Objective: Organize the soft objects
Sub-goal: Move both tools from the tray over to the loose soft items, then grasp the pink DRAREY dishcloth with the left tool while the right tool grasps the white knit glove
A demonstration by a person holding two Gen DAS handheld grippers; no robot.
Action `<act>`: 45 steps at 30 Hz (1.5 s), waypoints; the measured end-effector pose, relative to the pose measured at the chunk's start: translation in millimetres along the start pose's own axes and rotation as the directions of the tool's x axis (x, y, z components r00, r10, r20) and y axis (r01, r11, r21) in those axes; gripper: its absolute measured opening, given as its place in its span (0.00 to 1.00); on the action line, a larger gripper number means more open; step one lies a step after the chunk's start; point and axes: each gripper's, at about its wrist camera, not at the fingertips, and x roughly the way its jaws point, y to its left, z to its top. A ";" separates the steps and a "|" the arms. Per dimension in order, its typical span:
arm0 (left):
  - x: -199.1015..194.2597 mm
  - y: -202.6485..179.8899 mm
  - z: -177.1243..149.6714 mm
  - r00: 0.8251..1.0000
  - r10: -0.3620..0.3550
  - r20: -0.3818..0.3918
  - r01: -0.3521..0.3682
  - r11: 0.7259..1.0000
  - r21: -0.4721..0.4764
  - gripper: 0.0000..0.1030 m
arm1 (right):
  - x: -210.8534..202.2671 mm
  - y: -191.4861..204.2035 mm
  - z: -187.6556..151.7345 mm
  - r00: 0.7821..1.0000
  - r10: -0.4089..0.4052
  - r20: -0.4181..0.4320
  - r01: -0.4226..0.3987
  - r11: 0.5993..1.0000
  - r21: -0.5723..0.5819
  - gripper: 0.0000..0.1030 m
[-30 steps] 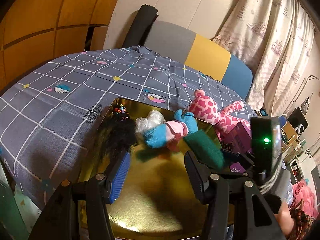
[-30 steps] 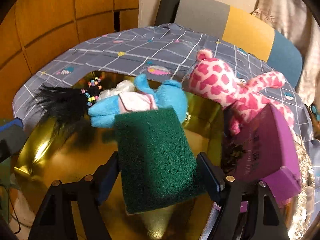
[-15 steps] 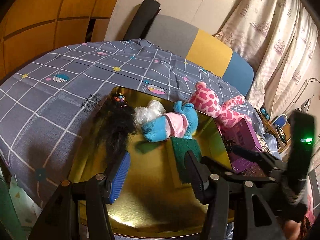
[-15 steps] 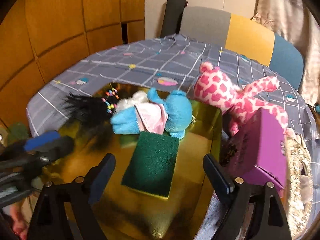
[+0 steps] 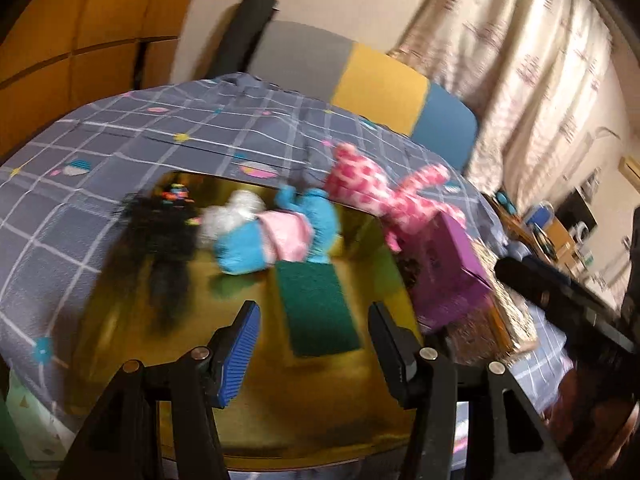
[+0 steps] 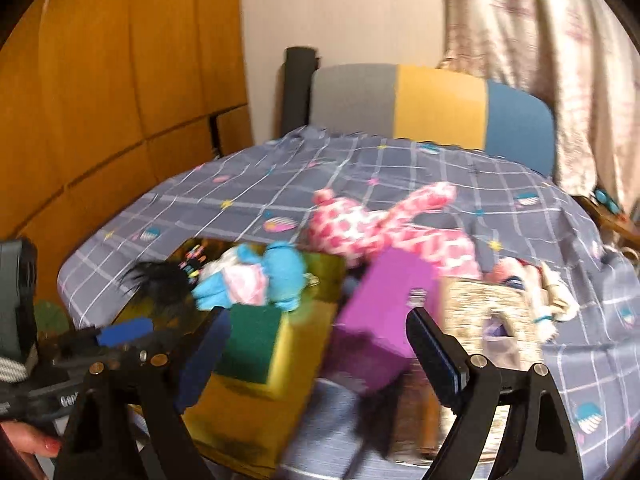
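Note:
A green scouring pad (image 5: 318, 305) lies flat on the gold tray (image 5: 256, 420), just in front of a blue and pink plush (image 5: 276, 236) and a black furry toy (image 5: 160, 236). My left gripper (image 5: 314, 344) is open and empty above the tray, near the pad. My right gripper (image 6: 320, 344) is open and empty, pulled back over a purple box (image 6: 384, 312). The pad (image 6: 250, 344), the tray (image 6: 240, 420) and the blue plush (image 6: 264, 280) also show in the right wrist view. A pink spotted plush (image 6: 380, 228) lies on the cloth behind the tray.
A grey checked cloth (image 5: 80, 140) covers the table. A woven basket (image 6: 484, 312) with soft items stands right of the purple box (image 5: 448, 272). A grey, yellow and blue chair back (image 6: 432, 108) stands behind the table. Wood panels are at left, curtains at right.
My right gripper let go of the green pad onto the tray, opened wide, then drew back and swung right over the purple box. My left gripper shifted right above the tray.

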 end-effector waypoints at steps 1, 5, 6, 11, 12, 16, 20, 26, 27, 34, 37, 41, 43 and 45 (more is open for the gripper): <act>2.6 -8.5 -1.1 1.000 -0.020 -0.011 0.020 1.000 0.019 0.54 | -3.4 -9.8 0.6 1.000 -0.012 0.006 0.012 1.000 0.014 0.87; 9.6 -39.7 -5.9 0.996 -0.081 -0.044 0.084 0.994 0.076 0.54 | -16.8 -49.7 -1.4 0.998 -0.067 0.023 0.065 0.995 0.075 0.87; 11.2 -48.4 -7.2 0.994 -0.099 -0.054 0.104 0.990 0.091 0.54 | -21.6 -65.7 -2.9 0.996 -0.087 0.029 0.084 0.991 0.104 0.87; 14.4 -90.0 -13.5 0.984 -0.156 -0.082 0.168 0.971 0.171 0.54 | -42.0 -136.3 -13.5 0.984 -0.170 0.057 0.151 0.957 0.246 0.87; 15.0 -98.5 -14.5 0.982 -0.168 -0.086 0.182 0.966 0.186 0.54 | -43.8 -149.6 -16.3 0.982 -0.180 0.057 0.158 0.948 0.275 0.87; 16.8 -128.7 -19.5 0.971 -0.215 -0.105 0.234 0.944 0.231 0.54 | -38.9 -209.0 -32.4 0.977 -0.214 0.002 0.197 0.902 0.385 0.80; 22.2 -157.9 -21.6 0.962 -0.240 -0.134 0.268 0.926 0.267 0.55 | -9.9 -260.8 -44.2 0.960 -0.255 -0.119 0.281 0.862 0.421 0.62; 33.6 -191.0 -9.9 0.961 -0.230 -0.153 0.263 0.932 0.249 0.56 | 45.5 -296.4 -45.6 0.951 -0.220 -0.216 0.292 0.868 0.402 0.60; 35.5 -196.4 -5.9 0.961 -0.231 -0.154 0.263 0.933 0.245 0.56 | 59.0 -301.0 -43.6 0.950 -0.210 -0.230 0.288 0.870 0.399 0.60; 43.9 -227.8 14.8 0.963 -0.229 -0.139 0.259 0.929 0.265 0.56 | 116.1 -315.3 -36.7 0.954 -0.117 -0.277 0.232 0.873 0.430 0.58; 50.1 -240.6 22.1 0.965 -0.222 -0.139 0.254 0.923 0.288 0.56 | 130.5 -321.0 -39.3 0.956 -0.069 -0.285 0.199 0.867 0.457 0.55; 66.9 -260.8 31.0 0.963 -0.216 -0.162 0.258 0.914 0.313 0.56 | 127.0 -323.0 -44.7 0.964 -0.036 -0.263 0.159 0.872 0.463 0.46; 77.6 -271.9 35.7 0.961 -0.209 -0.182 0.259 0.911 0.322 0.56 | 117.1 -325.4 -50.1 0.969 -0.028 -0.244 0.145 0.867 0.477 0.44; 87.1 -281.4 40.2 0.957 -0.214 -0.195 0.269 0.907 0.325 0.56 | 103.5 -329.7 -57.5 0.976 -0.015 -0.216 0.124 0.854 0.506 0.43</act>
